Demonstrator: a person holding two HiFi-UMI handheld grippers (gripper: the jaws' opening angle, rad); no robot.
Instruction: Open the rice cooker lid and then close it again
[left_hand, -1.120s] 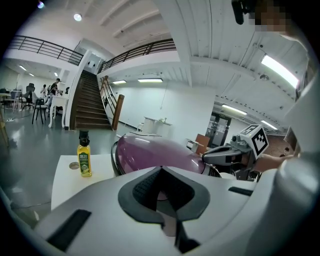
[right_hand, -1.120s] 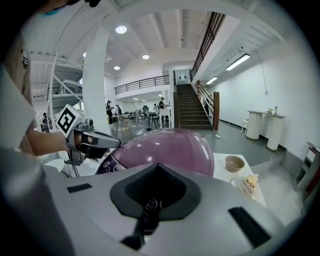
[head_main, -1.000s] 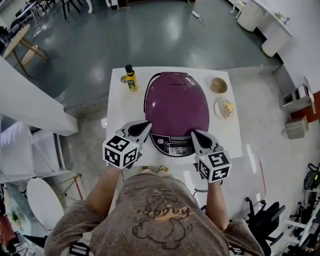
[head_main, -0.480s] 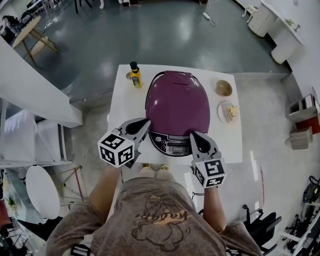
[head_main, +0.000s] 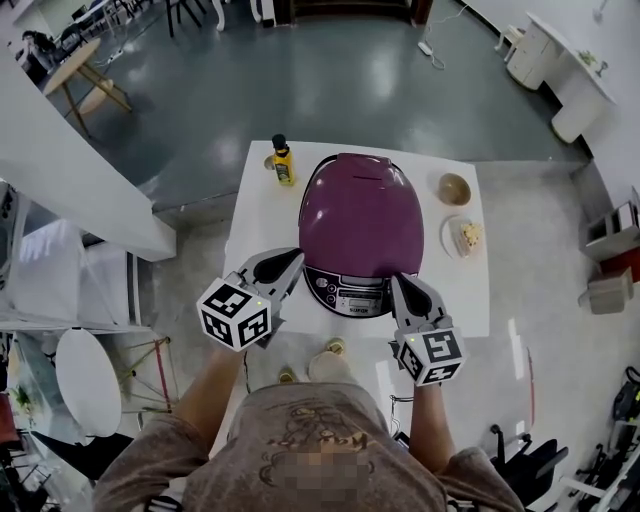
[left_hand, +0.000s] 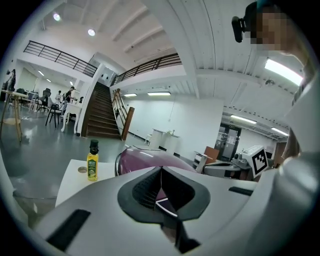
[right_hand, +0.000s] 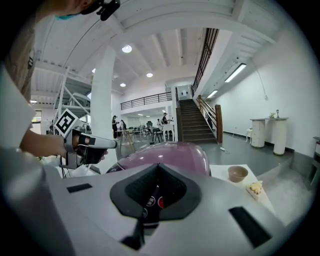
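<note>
Rice cooker, purple and dome-shaped, sits in the middle of a white table with its lid down, seen from the head view. Its grey control panel faces the near edge, toward the person. A yellow oil bottle stands upright at the far left of the table, apart from the cooker. A small bowl sits at the far right, and a plate of food lies just nearer than it. The left gripper points at the cooker's near left side. The right gripper points at its near right side, beside the panel. Whether either tip touches the cooker cannot be told from above.

From the left gripper view, the two jaws meet in a closed seam with nothing between them. The purple dome rises just past their tips. The bottle stands to the left on the table, and the other gripper's marker cube shows at the right.

From the right gripper view, the jaws are likewise pressed together and hold nothing. The cooker's panel buttons show through the notch below the seam, and the dome fills the middle beyond. The bowl and plate lie to the right, and the left gripper is in a hand at the left.
</note>
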